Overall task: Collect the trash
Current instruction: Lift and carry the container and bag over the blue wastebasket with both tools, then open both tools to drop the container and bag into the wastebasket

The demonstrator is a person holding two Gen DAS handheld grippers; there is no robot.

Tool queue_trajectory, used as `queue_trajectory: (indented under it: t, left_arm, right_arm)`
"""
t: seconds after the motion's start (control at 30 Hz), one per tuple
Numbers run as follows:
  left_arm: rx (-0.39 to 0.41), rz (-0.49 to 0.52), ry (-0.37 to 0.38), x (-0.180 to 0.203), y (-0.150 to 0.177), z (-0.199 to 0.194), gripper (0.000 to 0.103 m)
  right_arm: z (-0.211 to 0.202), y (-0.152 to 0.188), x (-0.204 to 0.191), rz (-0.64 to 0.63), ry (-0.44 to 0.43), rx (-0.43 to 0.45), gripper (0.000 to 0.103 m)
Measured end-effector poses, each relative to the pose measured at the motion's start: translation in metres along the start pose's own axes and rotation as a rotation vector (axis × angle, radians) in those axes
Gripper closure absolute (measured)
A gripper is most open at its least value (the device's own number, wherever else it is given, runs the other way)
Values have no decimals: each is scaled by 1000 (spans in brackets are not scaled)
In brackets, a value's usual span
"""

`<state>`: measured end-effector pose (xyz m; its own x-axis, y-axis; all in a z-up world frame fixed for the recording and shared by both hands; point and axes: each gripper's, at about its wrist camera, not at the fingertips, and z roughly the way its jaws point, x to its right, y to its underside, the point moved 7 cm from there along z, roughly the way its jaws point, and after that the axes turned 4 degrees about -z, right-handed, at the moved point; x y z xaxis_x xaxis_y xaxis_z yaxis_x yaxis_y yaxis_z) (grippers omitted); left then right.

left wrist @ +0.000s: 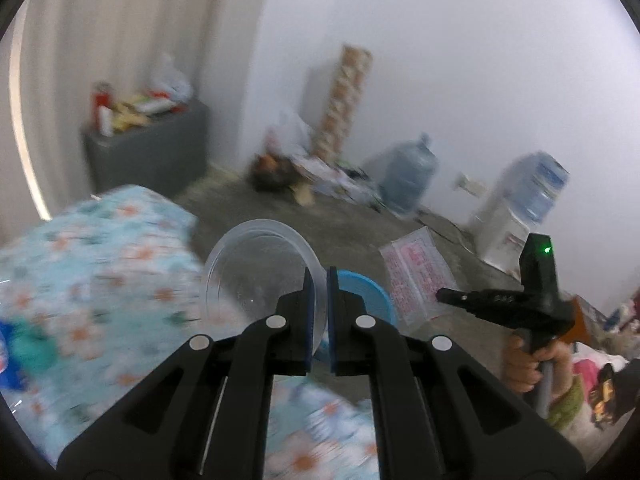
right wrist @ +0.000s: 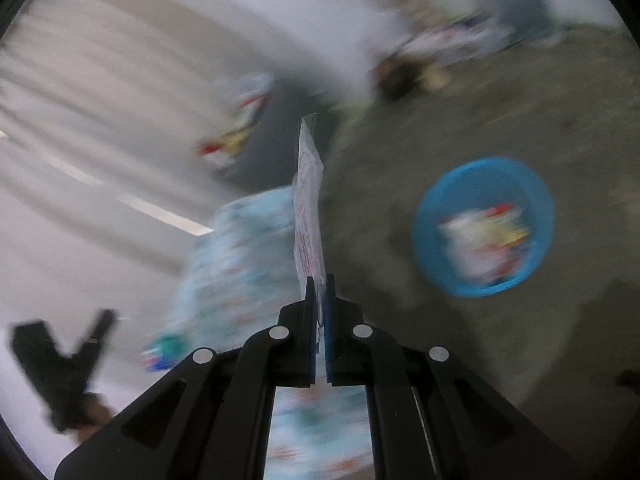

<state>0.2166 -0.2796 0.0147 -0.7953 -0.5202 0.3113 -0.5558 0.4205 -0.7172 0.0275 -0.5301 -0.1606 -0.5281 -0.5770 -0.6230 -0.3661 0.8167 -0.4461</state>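
the left claw [left wrist: 318,280] is clamped on the rim of a clear plastic bowl [left wrist: 256,268], which it holds in the air beside the bed with the floral cover [left wrist: 100,264]. to its right, the right claw [right wrist: 319,284] is pinched shut on a thin plastic packet with pink print [right wrist: 308,208], seen edge-on in its own view and flat in the left view, also off the floor. further right, on the concrete floor [right wrist: 520,100], sits the blue basin [right wrist: 424,220] with blurred wrappers already in it.

so part of the job looks done: some trash is in the basin and 2 pieces are in hand, not yet dropped. a heap of litter [left wrist: 320,176] still lies by the far wall, so more collecting likely remains.
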Motion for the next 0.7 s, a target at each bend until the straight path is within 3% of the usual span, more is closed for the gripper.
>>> queue_trajectory:
  t: [0.13, 0.2, 0.33, 0.47, 0.63, 0.67, 0.7]
  left_arm:
    - [-196, -19, 93, 27, 3, 86, 99]
    - [-310, -46, 107, 36, 14, 136, 99]
    - [-445, -109, 118, 43, 31, 214, 99]
    - [-514, -158, 98, 50, 39, 275, 99]
    - [-535, -156, 85, 66, 36, 345, 99]
    - [-543, -154, 82, 68, 38, 359, 98]
    - [-551, -157, 75, 72, 40, 370, 95]
  right_arm:
    - [17, -3, 53, -8, 188, -21, 100]
    - [34, -4, 71, -17, 233, -47, 100]
    - [74, -9, 92, -57, 303, -104, 100]
    - [106, -23, 118, -70, 358, -131, 99]
    - [140, -51, 151, -41, 396, -131, 97]
    - [146, -53, 157, -31, 397, -134, 87]
    - [153, -55, 167, -5, 399, -141, 63]
